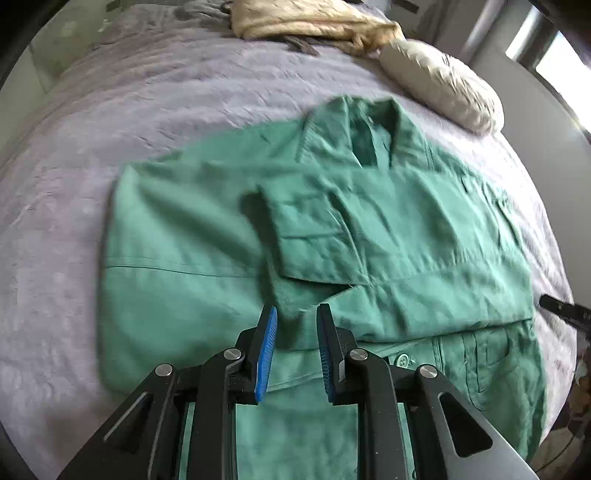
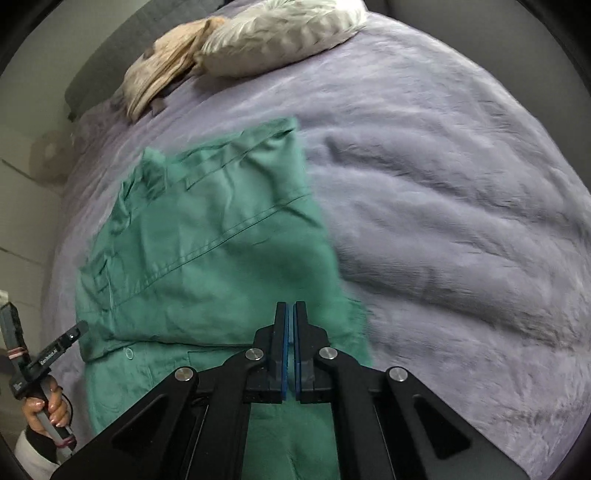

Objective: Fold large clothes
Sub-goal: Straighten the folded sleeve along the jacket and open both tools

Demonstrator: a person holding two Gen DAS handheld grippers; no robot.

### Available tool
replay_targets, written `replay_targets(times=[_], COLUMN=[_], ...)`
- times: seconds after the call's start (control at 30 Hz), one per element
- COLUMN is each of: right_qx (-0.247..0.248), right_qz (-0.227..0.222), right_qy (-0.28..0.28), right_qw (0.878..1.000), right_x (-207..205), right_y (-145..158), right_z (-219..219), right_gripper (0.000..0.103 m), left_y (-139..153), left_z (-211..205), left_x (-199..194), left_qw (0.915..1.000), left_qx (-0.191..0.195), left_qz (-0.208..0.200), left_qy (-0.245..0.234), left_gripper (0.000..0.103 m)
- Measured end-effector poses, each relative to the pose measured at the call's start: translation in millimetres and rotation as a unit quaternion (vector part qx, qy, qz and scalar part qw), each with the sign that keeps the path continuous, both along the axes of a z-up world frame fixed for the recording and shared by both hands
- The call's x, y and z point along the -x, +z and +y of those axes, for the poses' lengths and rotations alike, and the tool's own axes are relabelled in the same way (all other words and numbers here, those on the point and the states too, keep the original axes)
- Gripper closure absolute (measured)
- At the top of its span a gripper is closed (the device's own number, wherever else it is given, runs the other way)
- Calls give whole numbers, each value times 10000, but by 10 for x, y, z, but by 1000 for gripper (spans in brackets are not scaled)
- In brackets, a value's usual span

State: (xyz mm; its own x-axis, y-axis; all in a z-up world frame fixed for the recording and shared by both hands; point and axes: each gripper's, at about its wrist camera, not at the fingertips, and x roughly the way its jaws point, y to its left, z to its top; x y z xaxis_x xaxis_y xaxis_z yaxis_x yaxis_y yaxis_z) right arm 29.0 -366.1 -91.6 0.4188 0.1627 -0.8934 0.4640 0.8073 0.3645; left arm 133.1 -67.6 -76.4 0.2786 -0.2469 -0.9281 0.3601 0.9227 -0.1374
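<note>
While on the bed: folded green garment; nothing enclosed

lilac bed: green garment, pillow

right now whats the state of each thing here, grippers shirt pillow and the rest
left gripper: jaws slightly apart, nothing between them
right gripper: shut, empty
green shirt: lying on the bed, partly folded, one sleeve laid across its front
pillow: lying at the far end
beige cloth: crumpled beside the pillow
purple bedcover: spread, wrinkled
</note>
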Motion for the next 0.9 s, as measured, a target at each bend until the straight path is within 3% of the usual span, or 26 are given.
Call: replay_targets(times=[0.1, 0.13, 0.23, 0.4, 0.57, 0.9], right_qx=[29, 1, -148, -106, 15, -195], right_qz=[269, 451, 498, 530, 579, 790], right_qy=[17, 13, -45, -125, -21, 75], right_qw=[9996, 9990, 9986, 9985, 9983, 9967], right_x=[-101, -124, -81, 39, 165, 320], right_y=[-198, -319, -479, -376, -172, -57], right_z=[85, 81, 38, 44, 161, 409], right_gripper=[102, 102, 103, 101, 99, 99], left_y=[-257, -299, -252, -192, -121, 26], left_z=[-42, -1, 73, 215, 305, 357], left_x=[-27, -30, -27, 58, 157, 407], left_qw=[9994, 9995, 9994, 9981, 9972, 9948], left_qx=[-266, -148, -239, -546, -623, -850], left_qz=[207, 270, 196, 157, 253, 420], left_qy=[33, 75, 179, 234, 331, 376], left_gripper=[80, 80, 66, 66, 66, 66])
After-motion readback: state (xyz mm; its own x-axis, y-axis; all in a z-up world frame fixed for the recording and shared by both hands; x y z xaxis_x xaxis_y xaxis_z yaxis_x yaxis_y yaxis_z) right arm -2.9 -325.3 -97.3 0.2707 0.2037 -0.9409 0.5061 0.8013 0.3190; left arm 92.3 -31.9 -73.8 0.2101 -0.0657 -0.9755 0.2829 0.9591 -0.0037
